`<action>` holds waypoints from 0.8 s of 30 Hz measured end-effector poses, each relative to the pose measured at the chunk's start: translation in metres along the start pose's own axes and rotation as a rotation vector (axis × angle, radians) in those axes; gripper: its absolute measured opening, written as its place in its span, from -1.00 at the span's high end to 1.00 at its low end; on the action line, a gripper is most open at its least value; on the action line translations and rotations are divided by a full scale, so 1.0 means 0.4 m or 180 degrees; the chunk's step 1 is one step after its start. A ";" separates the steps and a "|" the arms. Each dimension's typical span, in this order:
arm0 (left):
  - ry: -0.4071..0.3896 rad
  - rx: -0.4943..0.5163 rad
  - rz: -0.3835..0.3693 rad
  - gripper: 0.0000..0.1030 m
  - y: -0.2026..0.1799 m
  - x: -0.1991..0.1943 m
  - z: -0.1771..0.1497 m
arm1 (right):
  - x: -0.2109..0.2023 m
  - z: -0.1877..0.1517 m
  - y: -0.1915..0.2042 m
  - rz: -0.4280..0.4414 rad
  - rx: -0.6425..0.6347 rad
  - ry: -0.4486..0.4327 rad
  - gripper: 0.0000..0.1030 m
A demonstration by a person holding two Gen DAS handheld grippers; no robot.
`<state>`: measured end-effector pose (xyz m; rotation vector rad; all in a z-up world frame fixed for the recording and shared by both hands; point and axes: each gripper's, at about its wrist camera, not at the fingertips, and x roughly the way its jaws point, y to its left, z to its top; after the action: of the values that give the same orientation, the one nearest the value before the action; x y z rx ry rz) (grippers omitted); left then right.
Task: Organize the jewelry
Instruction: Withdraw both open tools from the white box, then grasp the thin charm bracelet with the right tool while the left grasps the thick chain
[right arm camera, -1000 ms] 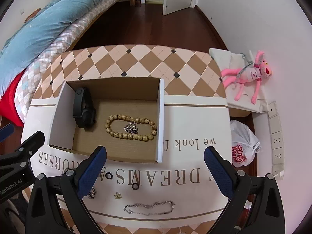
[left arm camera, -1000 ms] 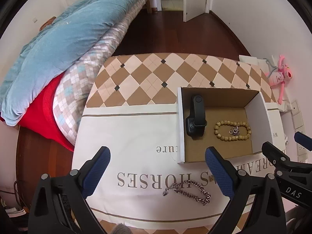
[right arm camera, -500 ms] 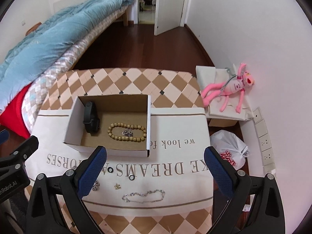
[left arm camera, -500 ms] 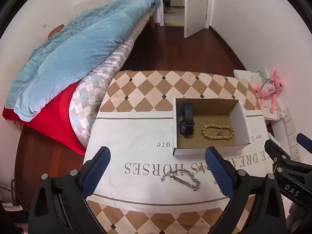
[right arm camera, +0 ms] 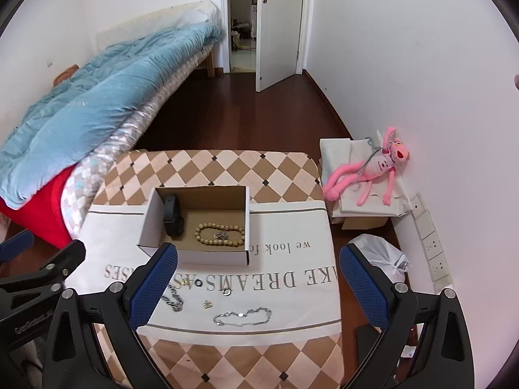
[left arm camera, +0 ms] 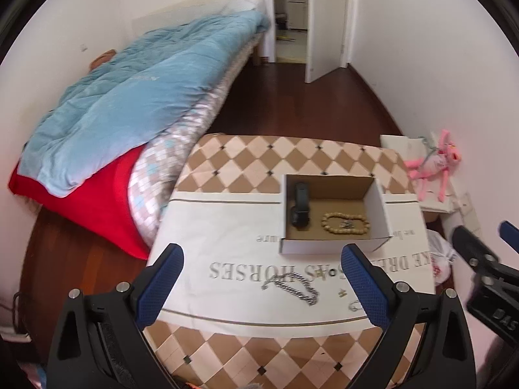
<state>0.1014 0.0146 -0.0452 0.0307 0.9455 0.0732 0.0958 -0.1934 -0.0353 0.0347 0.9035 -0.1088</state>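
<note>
An open cardboard box (right arm camera: 147, 227) (left arm camera: 378, 206) stands on the white cloth. It holds a black wristband (right arm camera: 172, 215) (left arm camera: 300, 209), a beige bead bracelet (right arm camera: 220, 235) (left arm camera: 345, 223) and a small silver piece. On the cloth in front lie a thick silver chain (left arm camera: 292, 285) (right arm camera: 173, 298), a thin silver chain (right arm camera: 242, 317), two small rings (right arm camera: 227, 291) and a gold charm (right arm camera: 207, 304). My left gripper (left arm camera: 262, 287) and right gripper (right arm camera: 258, 282) are both open, empty, high above the table's near edge.
The table has a checkered top (right arm camera: 227, 168). A bed with a blue quilt (right arm camera: 97, 103) lies to the left. A pink plush toy (right arm camera: 373, 170) on a box and a white plastic bag (right arm camera: 378, 253) sit to the right by the wall.
Both grippers have pulled back and up from the table, so the box and jewelry look smaller and more of the room shows. Nothing on the table moved.
</note>
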 end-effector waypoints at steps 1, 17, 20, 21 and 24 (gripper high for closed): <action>-0.0023 0.0001 0.0052 -0.93 0.000 0.001 -0.005 | -0.005 -0.003 -0.004 0.0020 0.0026 0.0004 -0.97; 0.0837 0.0045 0.0318 -0.93 0.014 0.304 -0.220 | 0.387 -0.275 -0.106 0.0190 0.0417 0.1134 -0.33; 0.0985 0.0061 0.0341 -0.93 0.012 0.344 -0.250 | 0.428 -0.305 -0.101 0.0184 0.0332 0.1162 -0.24; 0.1011 0.0065 0.0338 -0.93 0.012 0.351 -0.256 | 0.437 -0.313 -0.098 0.0176 0.0319 0.1190 -0.16; 0.1055 0.0076 0.0328 -0.93 0.009 0.371 -0.269 | 0.433 -0.321 -0.062 0.0003 0.0075 0.1059 0.10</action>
<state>0.1005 0.0287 -0.2278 0.0914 1.2761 0.1659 0.0989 -0.2223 -0.2505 0.0767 1.2347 -0.1147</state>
